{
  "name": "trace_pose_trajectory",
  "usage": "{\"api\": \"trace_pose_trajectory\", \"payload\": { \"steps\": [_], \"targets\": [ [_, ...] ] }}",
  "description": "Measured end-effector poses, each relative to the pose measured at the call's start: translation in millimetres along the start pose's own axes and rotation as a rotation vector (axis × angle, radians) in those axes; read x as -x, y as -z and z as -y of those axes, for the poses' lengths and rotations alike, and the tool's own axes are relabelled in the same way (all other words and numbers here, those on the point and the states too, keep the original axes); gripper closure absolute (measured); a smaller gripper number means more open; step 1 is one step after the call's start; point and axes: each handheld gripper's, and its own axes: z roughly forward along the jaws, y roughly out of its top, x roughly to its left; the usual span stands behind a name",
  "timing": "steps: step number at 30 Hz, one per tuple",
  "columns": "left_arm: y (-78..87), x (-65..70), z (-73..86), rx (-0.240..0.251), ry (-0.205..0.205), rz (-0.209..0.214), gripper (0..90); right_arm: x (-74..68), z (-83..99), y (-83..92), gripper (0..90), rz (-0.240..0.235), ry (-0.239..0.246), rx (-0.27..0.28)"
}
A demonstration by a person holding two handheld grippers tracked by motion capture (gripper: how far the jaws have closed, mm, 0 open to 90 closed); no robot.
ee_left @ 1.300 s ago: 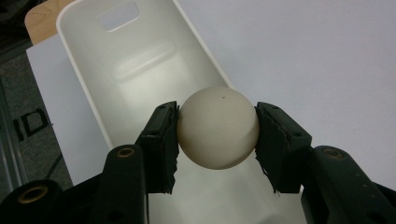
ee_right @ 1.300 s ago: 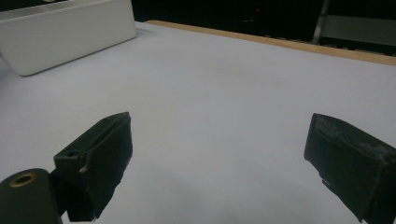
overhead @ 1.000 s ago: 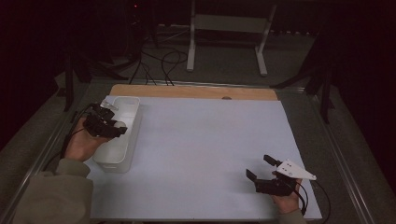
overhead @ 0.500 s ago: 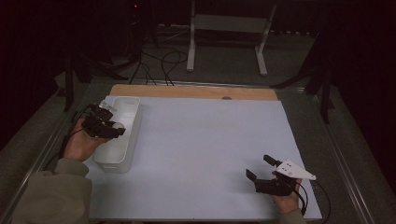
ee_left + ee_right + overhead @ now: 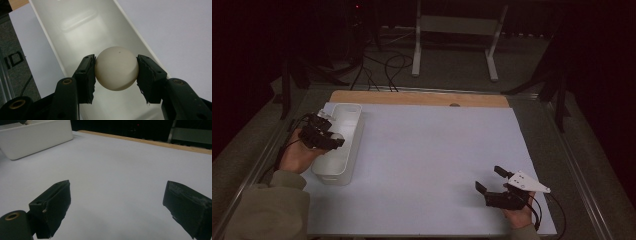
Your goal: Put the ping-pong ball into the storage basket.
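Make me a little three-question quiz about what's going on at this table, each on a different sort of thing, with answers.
1. Where is the white ball?
A. Between the left gripper's pads, over the white bin
B. On the bare table
C. In the right gripper

2. How many balls are in sight?
A. Three
B. One
C. Two

3. How do the right gripper's jaws stand?
A. Clamped on a ball
B. Shut with nothing inside
C. Open, with nothing between them

Answers: 1 A, the pads press both sides of the ball above the bin's floor; 2 B, just the held one; 3 C, bare white table surface shows between them.
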Motion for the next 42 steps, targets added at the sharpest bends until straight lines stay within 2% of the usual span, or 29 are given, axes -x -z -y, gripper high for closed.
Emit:
{"api": "trace_pose_trajectory", "payload": {
  "steps": [16,17,21,24,30,42],
  "targets": [
    [0.8,0.5,0.7,0.005,0.004,-0.003,50.8,-0.5,0.1,-0.4,7.2,0.000,0.002,-0.002],
    [1.1,0.1,0.9,0.011,0.013,-0.005,49.5,-0.5,0.1,-0.4,7.2,0.000,0.002,-0.002],
    [0.5,1.3,0.9,0.015,0.021,-0.001,15.3,-0.1,0.2,-0.3,7.2,0.000,0.003,-0.002],
    [-0.2,1.8,0.3,0.011,0.023,-0.007,4.3,-0.6,0.2,-0.6,7.2,0.000,0.001,-0.004],
    [0.1,2.3,-0.7,0.015,0.023,-0.009,0.3,-0.3,0.2,-0.4,7.2,0.001,0.001,-0.003],
    [3.3,3.1,-1.2,0.047,0.021,0.000,0.1,-0.5,0.3,-0.6,7.2,0.000,0.000,-0.004]
  ]
}}
